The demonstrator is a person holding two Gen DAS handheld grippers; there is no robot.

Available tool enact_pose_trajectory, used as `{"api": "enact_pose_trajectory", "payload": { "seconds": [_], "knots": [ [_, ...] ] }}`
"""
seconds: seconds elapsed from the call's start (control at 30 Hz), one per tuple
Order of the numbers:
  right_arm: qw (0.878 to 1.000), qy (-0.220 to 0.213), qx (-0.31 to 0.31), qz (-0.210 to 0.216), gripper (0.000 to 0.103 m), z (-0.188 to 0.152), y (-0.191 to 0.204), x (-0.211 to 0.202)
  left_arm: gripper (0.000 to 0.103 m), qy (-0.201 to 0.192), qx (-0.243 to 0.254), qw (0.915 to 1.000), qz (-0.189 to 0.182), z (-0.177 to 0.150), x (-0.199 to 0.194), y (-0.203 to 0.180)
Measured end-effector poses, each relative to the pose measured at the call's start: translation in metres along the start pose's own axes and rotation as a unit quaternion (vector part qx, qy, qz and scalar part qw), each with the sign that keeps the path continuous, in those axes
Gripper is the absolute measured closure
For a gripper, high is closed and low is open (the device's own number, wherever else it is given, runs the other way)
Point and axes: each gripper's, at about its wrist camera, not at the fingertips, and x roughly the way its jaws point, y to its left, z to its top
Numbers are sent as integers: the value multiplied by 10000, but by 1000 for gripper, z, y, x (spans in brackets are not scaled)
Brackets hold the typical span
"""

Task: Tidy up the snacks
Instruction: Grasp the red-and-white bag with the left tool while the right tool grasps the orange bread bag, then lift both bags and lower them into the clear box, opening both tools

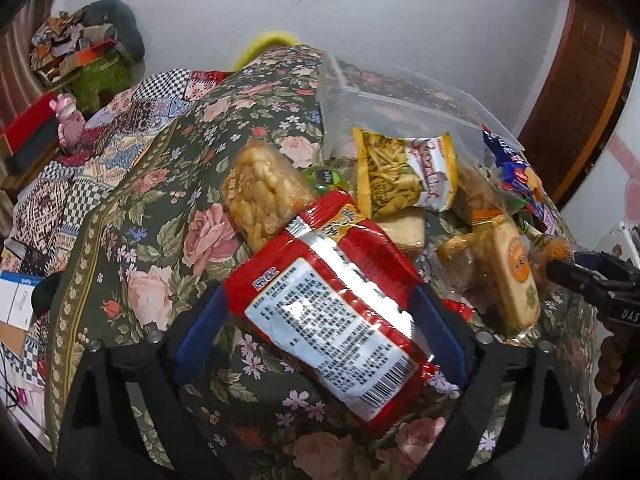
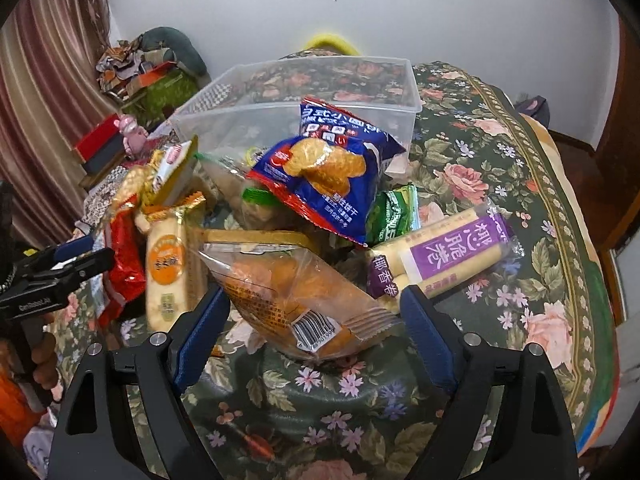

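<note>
Snack pile is heaped on a dark green floral tablecloth (image 2: 500, 168); a clear plastic rectangular bin (image 2: 412, 108) is seen at 12 o'clock behind the pile. White wall behind, striped curtain (image 2: 52, 120) at 9 o'clock, wooden door (image 1: 576, 100) at 2 o'clock. Left gripper (image 1: 316, 312) is spread, pads straddling a red foil snack packet (image 1: 332, 304), not pinched. Right gripper (image 2: 314, 320) is spread around a clear bag of orange pastry (image 2: 288, 292), apart from the pads.
</note>
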Motion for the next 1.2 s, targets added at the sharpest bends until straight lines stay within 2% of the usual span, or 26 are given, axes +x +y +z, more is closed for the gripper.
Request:
{"api": "enact_pose_trajectory", "payload": {
  "seconds": [0.13, 0.2, 0.33, 0.4, 0.6, 0.77, 0.87, 0.9, 0.97, 1.2],
  "knots": [
    [10000, -38, -45, -42, 16, 0, 2, -1, 4, 174, -318, 9992, -186, 0, 5, 11],
    [10000, -50, -49, -54, 16, 1, 2, -2, 4, 220, -411, 9988, -124, 0, 3, 14],
    [9999, -99, -50, -69, 19, 1, 1, -1, 4, 167, -380, 9991, -51, 0, -6, 14],
    [9999, -102, -76, -89, 19, 1, 2, 1, 4, 302, -350, 9989, -84, -3, -3, 12],
    [9997, -45, -146, -167, 18, 2, 6, 4, 4, 661, -482, 9955, -487, -4, 16, 2],
    [9997, -48, -145, -213, 18, 2, 6, 6, 4, 521, -135, 9982, -251, 2, 21, -18],
    [9995, -68, -187, -241, 20, 2, 7, 7, 11, 477, 5, 9987, -199, 1, 23, -24],
    [9996, -67, -183, -220, 21, 2, 7, 7, 16, 477, 34, 9986, -226, 1, 23, -25],
    [9998, -33, -148, -97, 26, 2, 5, 7, 23, 461, 80, 9987, -198, 1, 22, -26],
    [9999, -103, -73, -3, 36, 0, 3, 2, 34, 188, 231, 9995, -85, 2, 5, -30]
  ]
}}
